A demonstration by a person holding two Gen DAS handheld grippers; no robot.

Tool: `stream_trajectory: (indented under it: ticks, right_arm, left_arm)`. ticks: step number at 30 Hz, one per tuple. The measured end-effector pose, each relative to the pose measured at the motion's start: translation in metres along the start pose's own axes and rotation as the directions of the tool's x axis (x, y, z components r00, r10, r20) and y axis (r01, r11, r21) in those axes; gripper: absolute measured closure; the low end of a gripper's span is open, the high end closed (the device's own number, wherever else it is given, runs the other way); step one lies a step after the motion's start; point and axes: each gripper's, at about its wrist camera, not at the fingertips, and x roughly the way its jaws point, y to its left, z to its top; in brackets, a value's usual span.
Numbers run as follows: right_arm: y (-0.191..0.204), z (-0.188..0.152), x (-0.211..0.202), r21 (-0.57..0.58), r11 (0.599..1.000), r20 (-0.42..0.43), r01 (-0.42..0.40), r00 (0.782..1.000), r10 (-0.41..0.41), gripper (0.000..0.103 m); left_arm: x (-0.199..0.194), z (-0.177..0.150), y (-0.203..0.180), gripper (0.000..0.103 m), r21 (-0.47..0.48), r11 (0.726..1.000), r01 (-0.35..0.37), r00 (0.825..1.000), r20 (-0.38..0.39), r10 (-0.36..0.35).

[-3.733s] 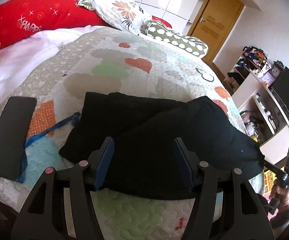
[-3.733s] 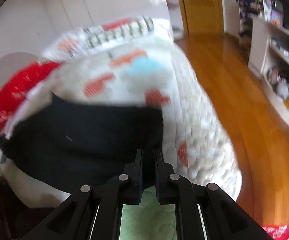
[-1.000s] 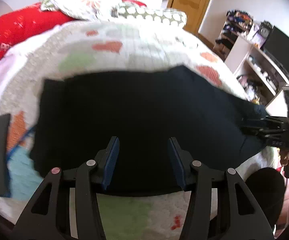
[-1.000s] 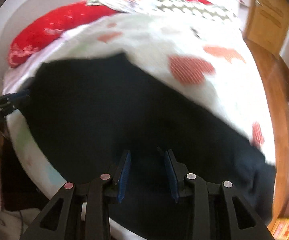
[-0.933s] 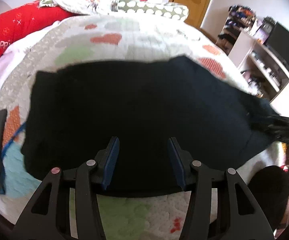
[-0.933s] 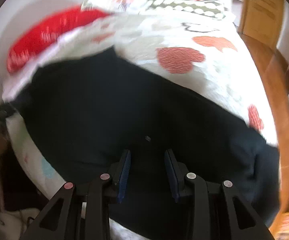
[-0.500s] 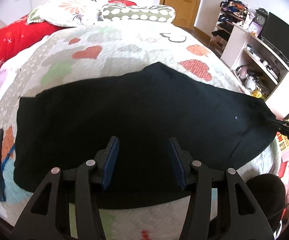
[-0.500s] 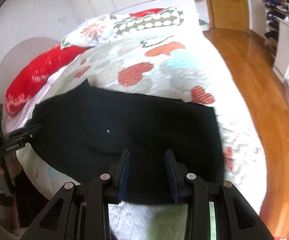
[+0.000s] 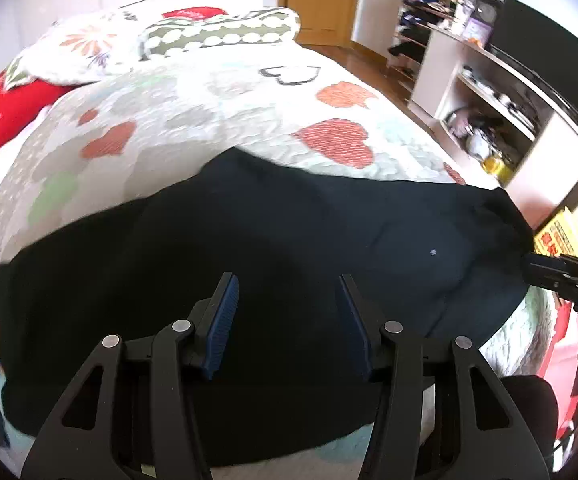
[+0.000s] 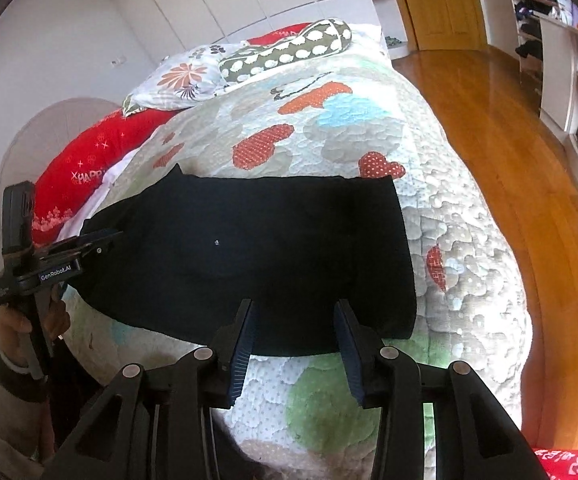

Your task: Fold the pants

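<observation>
Both tools, left (image 9: 287, 312) and right (image 10: 294, 330), now gape empty above flattened pants (image 10: 257, 248).

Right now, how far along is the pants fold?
Done: the black pants lie flat and spread across the heart-print quilt, apparently one leg on the other, though I cannot confirm that. In hand: nothing; the left gripper and right gripper hover open at the near edge. Left: the crosswise folds into a compact stack, none visible yet.
</observation>
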Motion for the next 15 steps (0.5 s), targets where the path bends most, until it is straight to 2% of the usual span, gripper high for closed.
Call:
stream_trajectory:
  ticks: [6, 10, 13, 15]
  right_arm:
    - [-0.004, -0.002, -0.009, 0.021, 1.000, 0.016, -0.020, 1.000, 0.020, 0.064]
    - [-0.005, -0.005, -0.022, 0.024, 1.000, 0.031, -0.021, 0.999, 0.020, 0.064]
    - [-0.011, -0.010, -0.032, 0.040, 0.999, 0.038, 0.011, 0.999, -0.013, 0.061]
    - [-0.017, -0.014, -0.032, 0.063, 0.998, 0.043, -0.012, 0.999, 0.009, 0.060]
  left_arm:
    - [0.021, 0.018, -0.033, 0.053, 0.093, 0.994, 0.066, 0.998, -0.030, -0.063]
    - [0.036, 0.035, -0.061, 0.053, 0.178, 0.978, 0.113, 0.993, -0.043, -0.107]
    - [0.047, 0.046, -0.078, 0.053, 0.211, 0.962, 0.172, 0.985, -0.062, -0.163]
    - [0.056, 0.054, -0.090, 0.052, 0.234, 0.946, 0.227, 0.973, -0.087, -0.212]
